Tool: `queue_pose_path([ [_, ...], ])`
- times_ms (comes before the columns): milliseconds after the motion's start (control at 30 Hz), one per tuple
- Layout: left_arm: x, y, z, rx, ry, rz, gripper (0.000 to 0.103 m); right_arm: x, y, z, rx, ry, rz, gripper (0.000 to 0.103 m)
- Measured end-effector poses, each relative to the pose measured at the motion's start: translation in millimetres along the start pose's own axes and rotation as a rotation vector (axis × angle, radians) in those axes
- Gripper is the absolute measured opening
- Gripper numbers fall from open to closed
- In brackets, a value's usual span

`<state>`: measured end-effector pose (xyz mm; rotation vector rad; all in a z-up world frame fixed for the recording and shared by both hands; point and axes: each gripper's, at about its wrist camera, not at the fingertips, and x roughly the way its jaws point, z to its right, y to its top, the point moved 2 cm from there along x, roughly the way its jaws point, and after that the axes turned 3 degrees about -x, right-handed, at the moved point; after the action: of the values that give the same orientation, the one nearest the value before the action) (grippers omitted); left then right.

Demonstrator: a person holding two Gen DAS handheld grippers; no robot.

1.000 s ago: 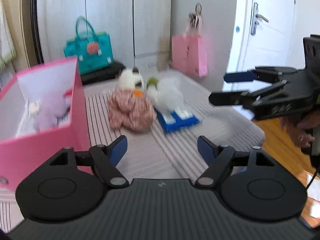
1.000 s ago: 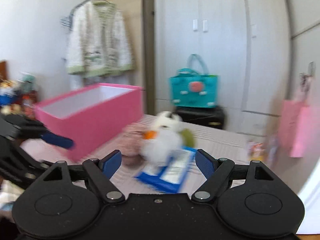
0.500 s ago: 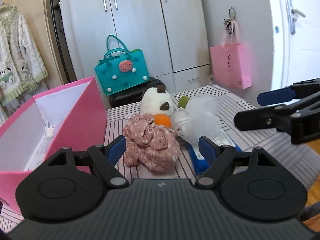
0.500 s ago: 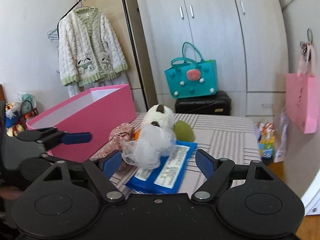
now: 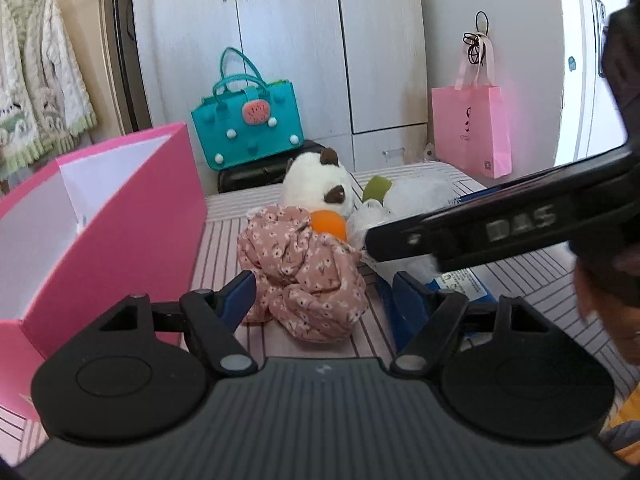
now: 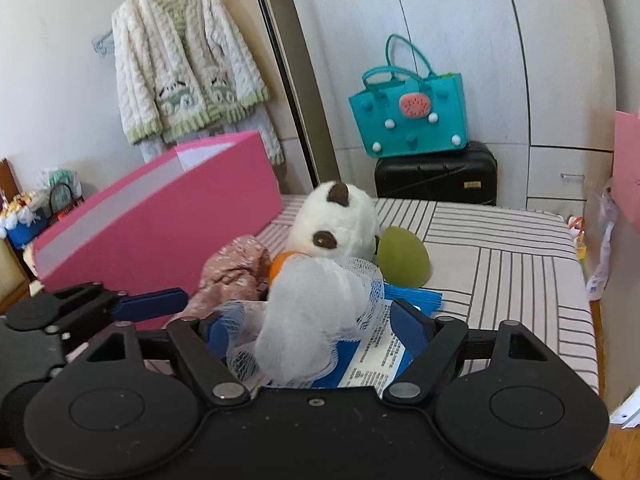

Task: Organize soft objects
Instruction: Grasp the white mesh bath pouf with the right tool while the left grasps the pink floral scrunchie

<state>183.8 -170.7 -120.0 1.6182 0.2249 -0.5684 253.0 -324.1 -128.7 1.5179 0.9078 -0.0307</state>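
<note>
Floral cloth (image 5: 304, 272) is framed by the spread, closing left hand-held gripper (image 5: 320, 296); mesh puff (image 6: 308, 316) by the right hand-held gripper (image 6: 312, 328), unpinched. Pink box (image 5: 132, 232) wall just beside.

A teal felt handbag (image 6: 408, 114) sits atop a black hard-shell suitcase (image 6: 436, 178). A cream knitted cardigan (image 6: 180, 64) hangs left; a pink paper bag (image 5: 472, 128) hangs right.

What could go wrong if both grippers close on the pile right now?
1. The right gripper, jaws just closing around the white mesh pouf, could snag its netting or pinch the blue wipes pack beneath.
2. The left gripper straddles the floral cloth; lifting may roll the orange ball away.
3. The right gripper crosses close in front of the left, so they could collide.
</note>
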Motion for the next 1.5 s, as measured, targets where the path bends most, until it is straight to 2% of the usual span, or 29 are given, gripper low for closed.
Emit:
queue_pose_path([
  [33,2,0,-1,-0.007,-0.003,-0.004,0.074,4,0,1,-0.002,0.0,-0.008,0.073],
  [67,2,1,-1,-0.013,-0.002,-0.003,0.074,5,-1,2,-0.001,0.002,-0.008,0.061],
  [100,3,1,-2,-0.014,0.003,0.0,0.074,4,0,3,0.003,0.007,-0.001,0.054],
  [200,4,3,-4,-0.015,0.016,0.006,0.074,-10,-1,2,-0.028,-0.034,0.044,0.046],
  [333,7,10,-5,-0.04,0.007,0.009,0.074,-31,-2,10,-0.006,-0.052,0.086,0.046],
  [733,20,21,-8,-0.115,0.013,-0.044,0.077,-55,-12,32,0.028,-0.279,0.111,0.046],
  [800,22,22,-9,-0.131,0.018,-0.049,0.078,-60,-14,35,0.047,-0.286,0.123,0.046],
  [867,26,24,-9,-0.144,0.039,-0.061,0.084,-64,-15,38,0.059,-0.291,0.134,0.046],
  [1000,39,21,-5,-0.127,0.119,-0.073,0.085,-67,-17,39,0.061,-0.3,0.136,0.046],
  [1100,44,19,-9,-0.15,0.095,-0.103,0.085,-67,-21,40,0.058,-0.29,0.121,0.046],
  [1200,44,17,-13,-0.189,0.066,-0.122,0.081,-66,-25,37,0.053,-0.268,0.107,0.047],
  [1267,45,16,-15,-0.202,0.052,-0.135,0.067,-65,-27,35,0.055,-0.243,0.102,0.047],
  [1400,50,10,-17,-0.207,0.07,-0.178,0.058,-63,-32,28,0.042,-0.206,0.092,0.048],
  [1500,47,7,-18,-0.205,0.076,-0.16,0.042,-62,-35,23,0.04,-0.19,0.083,0.048],
])
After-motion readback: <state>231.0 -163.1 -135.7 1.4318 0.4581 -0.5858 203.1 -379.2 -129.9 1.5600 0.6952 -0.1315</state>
